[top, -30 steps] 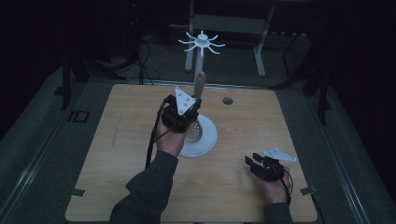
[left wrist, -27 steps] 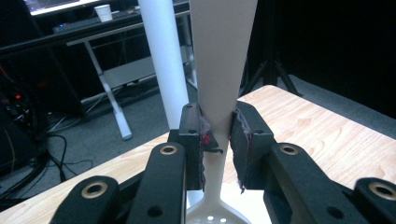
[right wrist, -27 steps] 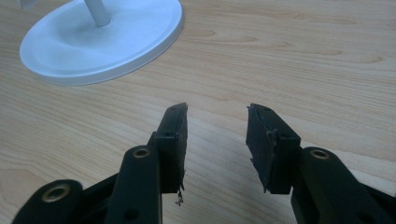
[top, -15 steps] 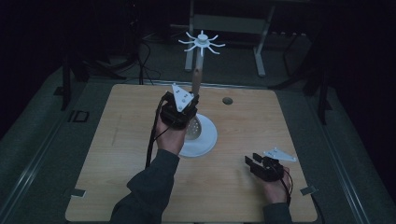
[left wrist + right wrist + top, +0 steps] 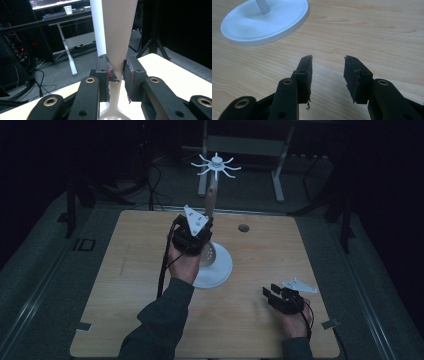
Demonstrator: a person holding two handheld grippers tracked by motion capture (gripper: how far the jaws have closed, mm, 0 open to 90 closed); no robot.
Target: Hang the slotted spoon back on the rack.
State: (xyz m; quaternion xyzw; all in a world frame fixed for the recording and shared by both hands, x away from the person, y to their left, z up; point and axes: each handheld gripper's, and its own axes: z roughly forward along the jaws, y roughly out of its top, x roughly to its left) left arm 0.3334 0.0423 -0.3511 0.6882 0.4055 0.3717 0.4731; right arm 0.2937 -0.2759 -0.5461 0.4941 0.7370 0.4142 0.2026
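A beige slotted utensil [image 5: 211, 201] with a perforated head [image 5: 209, 254] stands upright beside the pole of a white rack. My left gripper [image 5: 205, 226] is shut on the utensil's narrow neck; the left gripper view shows the jaws [image 5: 117, 66] clamping the utensil [image 5: 120, 30], with the white pole [image 5: 97, 27] just behind. The rack has a round base [image 5: 222, 270] and a crown of hooks [image 5: 216, 165] on top. My right gripper [image 5: 268, 295] rests open on the table at the lower right, and nothing is between its fingertips [image 5: 328, 60].
The wooden table [image 5: 125, 270] has a small dark hole [image 5: 243, 227] near its far edge. The rack's base [image 5: 262, 22] lies left of and beyond the right gripper. Dark floor, cables and desk legs [image 5: 280, 175] surround the table.
The left gripper has shifted and tilted slightly with the utensil still in it, beside the pole. The right gripper has stayed put.
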